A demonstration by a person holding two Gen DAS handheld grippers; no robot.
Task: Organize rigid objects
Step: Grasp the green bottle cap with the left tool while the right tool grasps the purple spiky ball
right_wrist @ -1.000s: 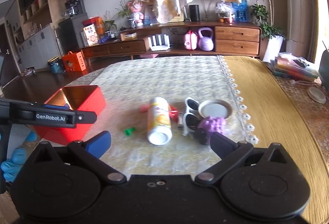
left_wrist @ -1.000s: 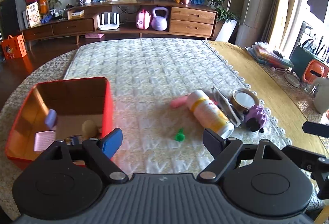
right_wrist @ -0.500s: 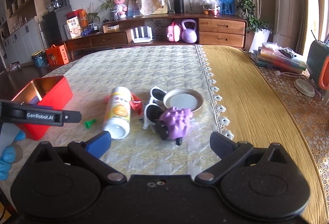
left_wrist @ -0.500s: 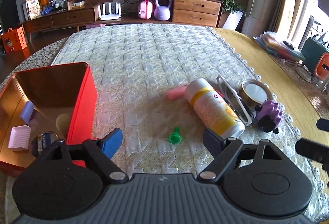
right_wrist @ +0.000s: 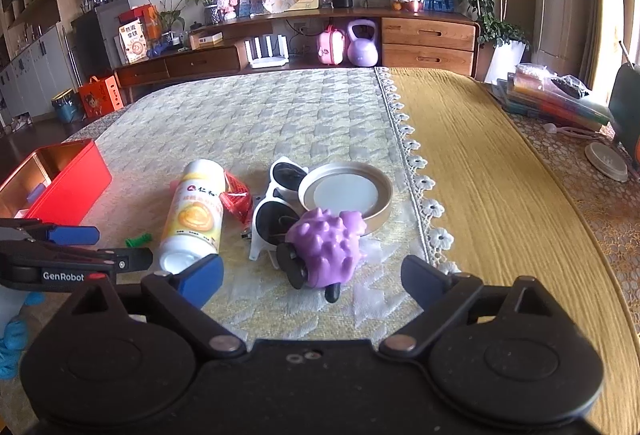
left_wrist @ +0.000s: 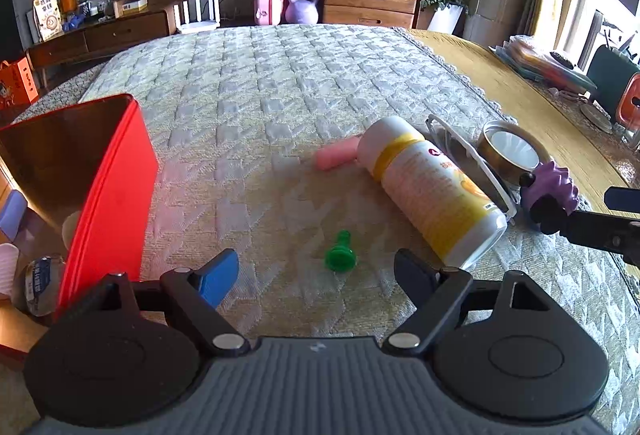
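Note:
My left gripper (left_wrist: 316, 275) is open and empty, just short of a small green peg (left_wrist: 340, 257) lying on the quilted cloth. My right gripper (right_wrist: 312, 277) is open and empty, with a purple spiky toy (right_wrist: 326, 245) between its fingers' line. Beside the toy lie white sunglasses (right_wrist: 272, 211), a round metal lid (right_wrist: 346, 195), a red packet (right_wrist: 236, 197) and a white and yellow bottle (right_wrist: 196, 215) on its side. The bottle (left_wrist: 432, 191) and a pink piece (left_wrist: 336, 157) show in the left view. The red box (left_wrist: 108, 191) stands left, holding several small items.
The quilted cloth ends at a lace edge (right_wrist: 416, 163); a yellow cloth (right_wrist: 480, 163) covers the table beyond it. Books and a dish (right_wrist: 606, 159) sit at the far right. The left gripper's side (right_wrist: 76, 261) shows in the right wrist view.
Both grippers have moved forward and lower. The left has closed in on the green peg, the right on the purple toy. Both stayed open.

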